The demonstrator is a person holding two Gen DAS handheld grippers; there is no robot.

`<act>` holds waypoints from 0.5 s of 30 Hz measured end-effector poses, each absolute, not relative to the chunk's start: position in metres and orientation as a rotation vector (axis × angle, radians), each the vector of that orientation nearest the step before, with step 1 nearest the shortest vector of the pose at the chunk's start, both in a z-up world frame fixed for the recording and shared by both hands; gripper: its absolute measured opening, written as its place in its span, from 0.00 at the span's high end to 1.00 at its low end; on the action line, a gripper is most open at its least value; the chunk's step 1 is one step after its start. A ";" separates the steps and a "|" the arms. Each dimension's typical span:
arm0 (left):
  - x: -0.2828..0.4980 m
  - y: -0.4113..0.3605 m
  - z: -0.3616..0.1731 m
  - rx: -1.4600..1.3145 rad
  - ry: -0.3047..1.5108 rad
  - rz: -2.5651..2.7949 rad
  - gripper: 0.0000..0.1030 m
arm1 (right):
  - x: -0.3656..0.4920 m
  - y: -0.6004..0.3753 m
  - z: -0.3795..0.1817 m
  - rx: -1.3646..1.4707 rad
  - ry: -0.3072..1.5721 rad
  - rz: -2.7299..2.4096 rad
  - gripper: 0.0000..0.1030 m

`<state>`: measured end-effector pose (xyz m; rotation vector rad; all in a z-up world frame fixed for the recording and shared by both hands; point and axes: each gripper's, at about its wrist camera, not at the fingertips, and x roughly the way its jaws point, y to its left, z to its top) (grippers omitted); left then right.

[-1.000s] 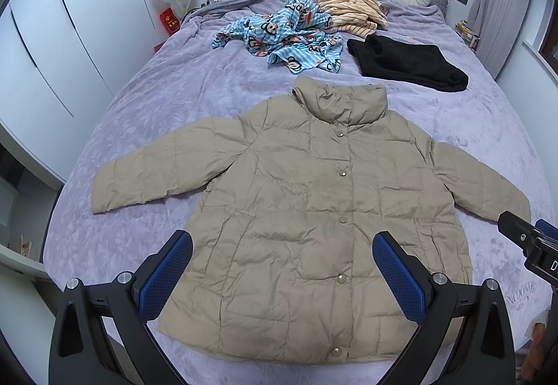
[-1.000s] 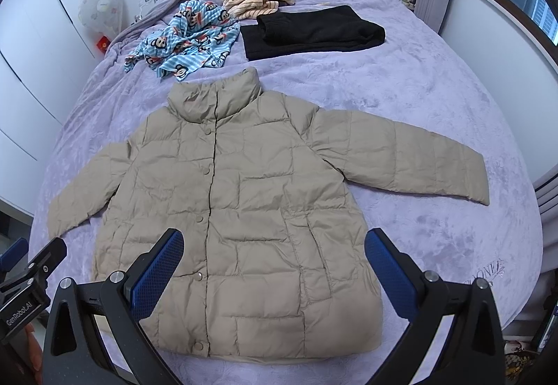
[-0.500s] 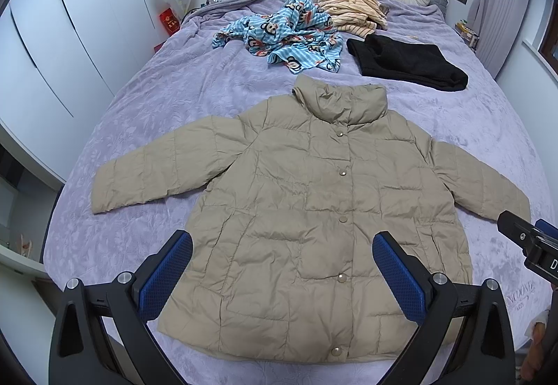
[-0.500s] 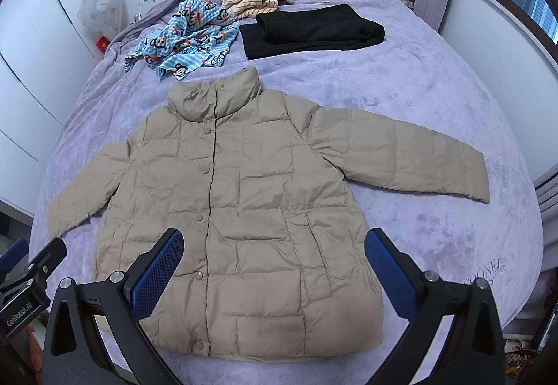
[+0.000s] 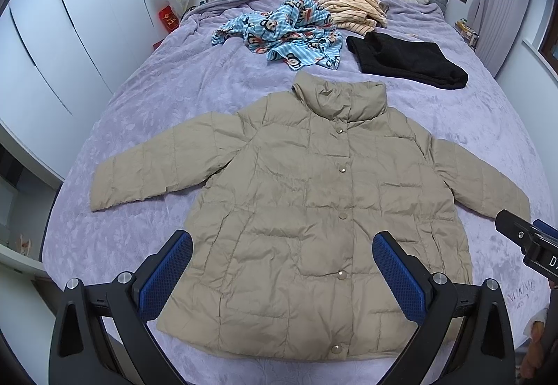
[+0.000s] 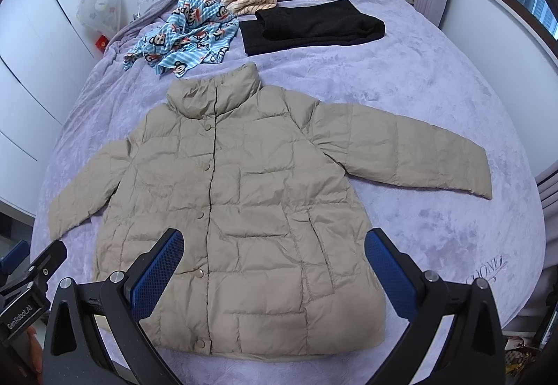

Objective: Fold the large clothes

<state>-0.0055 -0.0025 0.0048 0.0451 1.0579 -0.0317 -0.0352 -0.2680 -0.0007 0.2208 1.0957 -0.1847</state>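
Both fingers of the left gripper point(image 5: 282, 271) and right gripper point(image 6: 273, 268) are spread wide, empty, above the hem of the beige jacket point(image 5: 334, 203), whose long axis runs up-frame toward the collar.

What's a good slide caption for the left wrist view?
Open left gripper poised over a buttoned beige puffer jacket spread flat on a lilac bedspread.

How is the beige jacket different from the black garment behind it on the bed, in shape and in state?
The beige jacket lies spread flat with both sleeves out to the sides; the black garment is folded into a compact block. The beige jacket is quilted, with snap buttons down its front; the black garment looks plain and soft, with no fastening visible. The beige jacket covers far more of the bed than the black garment. Both rest on the purple cover, and neither is held.
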 end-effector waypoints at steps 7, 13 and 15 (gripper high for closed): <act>-0.001 0.022 -0.017 -0.029 1.118 -0.041 0.00 | -0.025 -0.255 -0.010 0.231 1.136 -0.159 0.00; 0.024 0.076 -0.045 -0.126 1.164 -0.045 0.00 | -0.013 -0.225 -0.026 0.223 1.156 -0.134 0.00; 0.036 0.100 -0.059 -0.165 1.185 -0.049 0.00 | -0.008 -0.209 -0.035 0.251 1.168 -0.106 0.00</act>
